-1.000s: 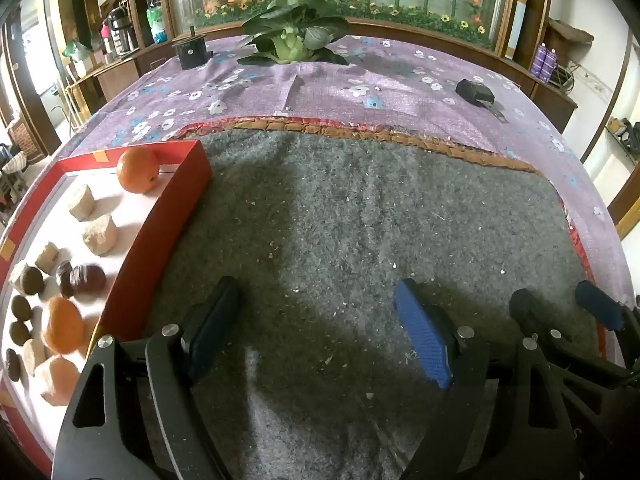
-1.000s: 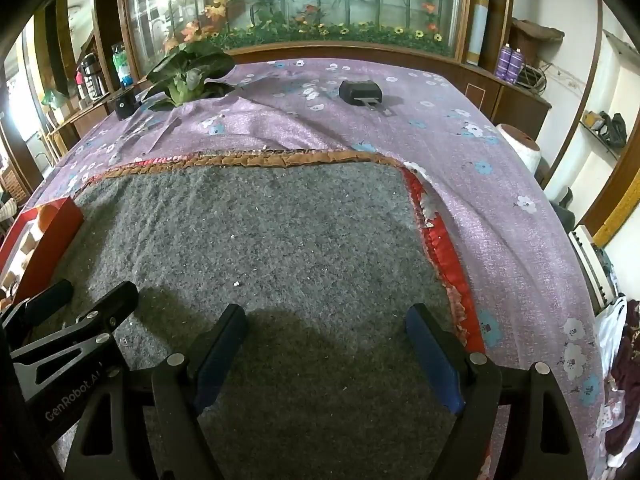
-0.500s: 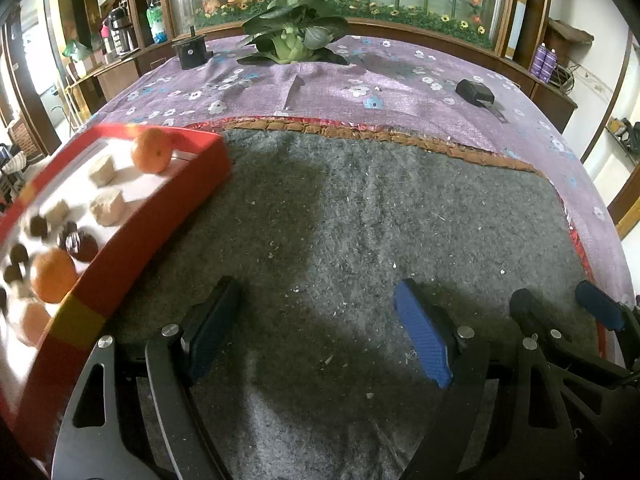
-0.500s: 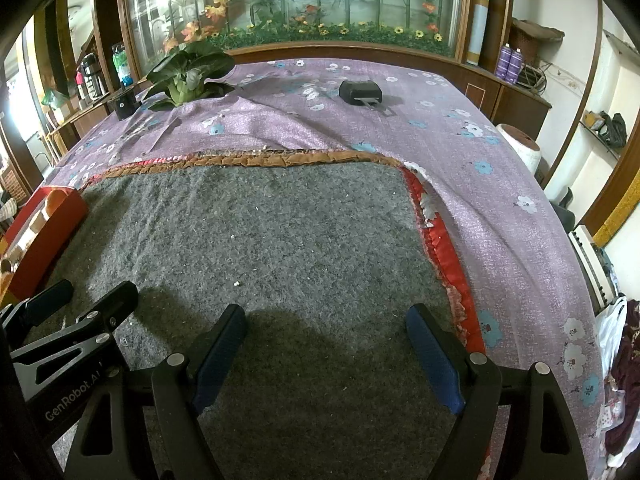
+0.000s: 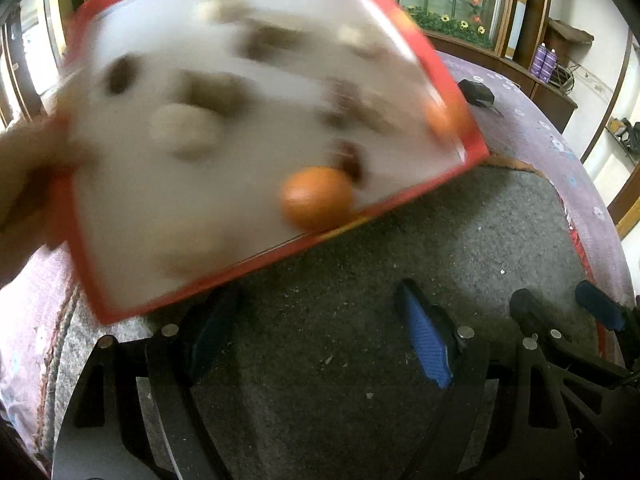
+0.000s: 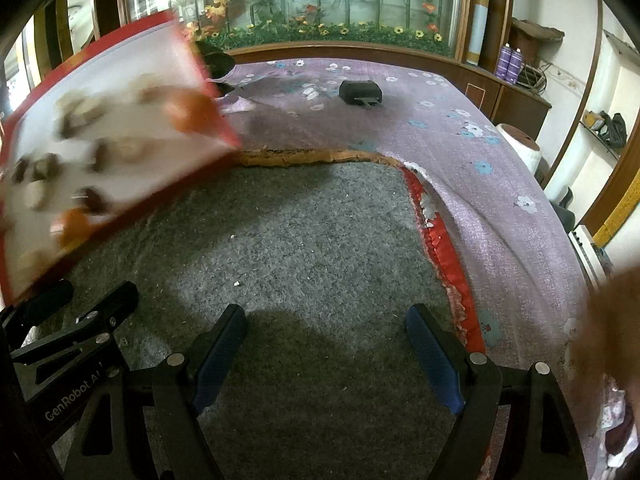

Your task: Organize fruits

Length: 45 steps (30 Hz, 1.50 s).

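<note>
Fruit: an orange (image 5: 316, 197) sits at the low edge of a tilted red tray (image 5: 452, 80), ahead of and above the left jaws; a second orange (image 6: 188, 111) rides near the tray's far corner. Small brown and pale pieces are scattered on the white floor, too blurred to name.
Handling: the oranges look round and firm, likely to roll; take one across its middle. The small pieces seem light and easy to scatter.
Tray: lifted clear of the grey mat (image 6: 320, 240), held at its left edge by a bare hand (image 5: 24, 184); contents appear about to spill forward of the jaws.
Left gripper (image 5: 320, 332): jaws spread, nothing between them, low over the mat.
Right gripper (image 6: 326, 356): jaws spread and empty, just right of the left gripper.
Beyond: purple flowered cloth (image 6: 460, 140), a black charger (image 6: 360, 94) far ahead.
</note>
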Each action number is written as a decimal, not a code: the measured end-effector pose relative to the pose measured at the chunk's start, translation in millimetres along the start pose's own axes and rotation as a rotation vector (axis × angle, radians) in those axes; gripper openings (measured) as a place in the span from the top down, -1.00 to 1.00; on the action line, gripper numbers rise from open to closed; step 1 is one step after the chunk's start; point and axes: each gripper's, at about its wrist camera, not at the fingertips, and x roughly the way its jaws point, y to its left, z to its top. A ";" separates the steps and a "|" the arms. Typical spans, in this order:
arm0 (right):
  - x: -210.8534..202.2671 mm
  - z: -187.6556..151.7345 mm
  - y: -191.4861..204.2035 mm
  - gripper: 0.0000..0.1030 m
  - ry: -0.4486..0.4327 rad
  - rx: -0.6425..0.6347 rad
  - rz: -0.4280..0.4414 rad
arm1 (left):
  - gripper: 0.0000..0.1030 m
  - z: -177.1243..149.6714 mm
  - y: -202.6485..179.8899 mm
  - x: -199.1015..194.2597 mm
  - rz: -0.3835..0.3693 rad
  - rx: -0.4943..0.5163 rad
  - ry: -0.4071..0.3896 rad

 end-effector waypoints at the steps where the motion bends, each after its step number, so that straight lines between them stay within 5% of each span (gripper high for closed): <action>1: -0.3 -0.3 0.1 -0.60 0.000 0.000 0.000 | -0.58 0.2 1.9 0.1 0.000 0.000 -0.001; 45: 0.8 1.5 0.2 -0.61 0.001 0.002 0.000 | -0.58 2.0 1.3 2.8 -0.001 -0.001 0.000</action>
